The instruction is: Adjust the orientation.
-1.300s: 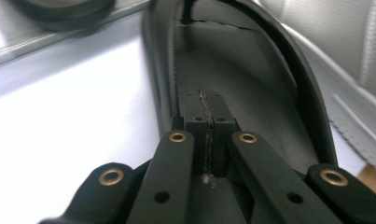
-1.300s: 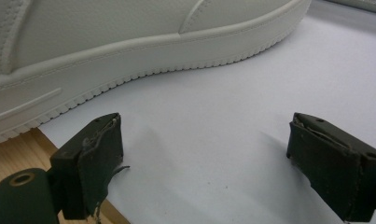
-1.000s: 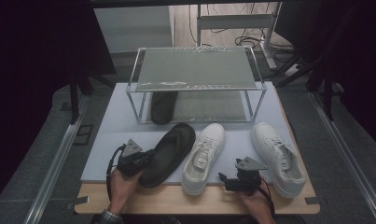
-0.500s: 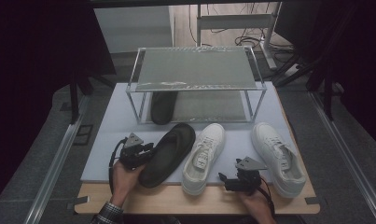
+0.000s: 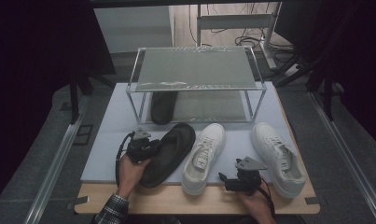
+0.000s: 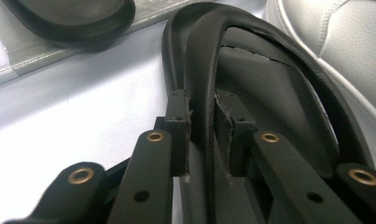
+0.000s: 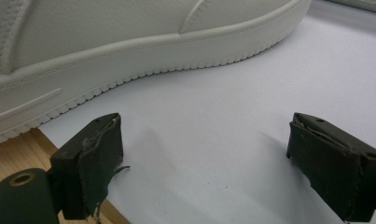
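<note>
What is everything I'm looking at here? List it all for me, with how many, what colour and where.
black shoe on the mat: one, black, left of the white pair, its rim between the left gripper's jaws
black shoe under the rack: one, black, on the lower level at the left
white shoes: two, white, one at the middle of the mat, one at the right
rack: one, metal frame with a grey top shelf, at the back of the mat
mat: one, pale blue-grey, on the table
table: one, wooden, front edge showing
left gripper: one, black, jaws have just been closing on the shoe's rim
right gripper: one, black, jaws wide apart above the mat
hands: two, left, right
</note>
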The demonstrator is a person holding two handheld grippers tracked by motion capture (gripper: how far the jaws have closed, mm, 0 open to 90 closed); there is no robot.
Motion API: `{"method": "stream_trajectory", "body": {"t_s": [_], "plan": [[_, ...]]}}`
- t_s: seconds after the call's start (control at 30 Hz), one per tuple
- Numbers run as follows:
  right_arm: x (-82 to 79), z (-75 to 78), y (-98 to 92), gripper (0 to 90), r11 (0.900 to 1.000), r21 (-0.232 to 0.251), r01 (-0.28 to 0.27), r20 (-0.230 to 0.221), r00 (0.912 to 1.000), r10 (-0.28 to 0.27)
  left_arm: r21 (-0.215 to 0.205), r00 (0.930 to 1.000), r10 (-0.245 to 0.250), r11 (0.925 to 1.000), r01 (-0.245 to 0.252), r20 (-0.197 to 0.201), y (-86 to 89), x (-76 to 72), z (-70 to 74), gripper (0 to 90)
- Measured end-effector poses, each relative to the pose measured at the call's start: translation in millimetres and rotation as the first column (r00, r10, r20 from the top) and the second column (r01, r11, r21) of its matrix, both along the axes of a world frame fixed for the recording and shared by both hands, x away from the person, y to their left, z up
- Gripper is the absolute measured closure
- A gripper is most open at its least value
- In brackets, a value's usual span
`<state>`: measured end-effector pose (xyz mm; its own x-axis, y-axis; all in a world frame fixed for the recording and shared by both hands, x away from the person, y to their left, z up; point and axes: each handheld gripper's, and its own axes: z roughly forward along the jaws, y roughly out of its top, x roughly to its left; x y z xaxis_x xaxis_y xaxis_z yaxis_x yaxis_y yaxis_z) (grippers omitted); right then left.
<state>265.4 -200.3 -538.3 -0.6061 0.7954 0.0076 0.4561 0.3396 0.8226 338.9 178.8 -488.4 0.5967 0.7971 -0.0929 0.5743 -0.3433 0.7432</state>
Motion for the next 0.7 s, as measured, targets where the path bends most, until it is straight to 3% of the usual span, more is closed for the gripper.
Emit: {"method": "stream_trajectory", "body": {"t_s": [0.2,0.4,0.7], "plan": [[0.0,0.0,0.0,10.6,1.000,0.000,0.000,0.000,1.0000,0.000,0.015,0.9997,0.004,0.9999,-0.003,-0.022,-1.5,3.2,1.6,77.4],[0.0,0.0,0.0,10.6,1.000,0.000,0.000,0.000,1.0000,0.000,0.037,0.9997,0.016,0.9992,-0.016,-0.021,-3.5,3.0,3.9,80.5],[0.0,0.0,-0.1,10.6,1.000,0.001,0.000,0.000,1.0000,0.000,0.000,0.9995,0.031,0.9995,-0.031,-0.001,-5.3,4.4,15.4,81.0]]}}
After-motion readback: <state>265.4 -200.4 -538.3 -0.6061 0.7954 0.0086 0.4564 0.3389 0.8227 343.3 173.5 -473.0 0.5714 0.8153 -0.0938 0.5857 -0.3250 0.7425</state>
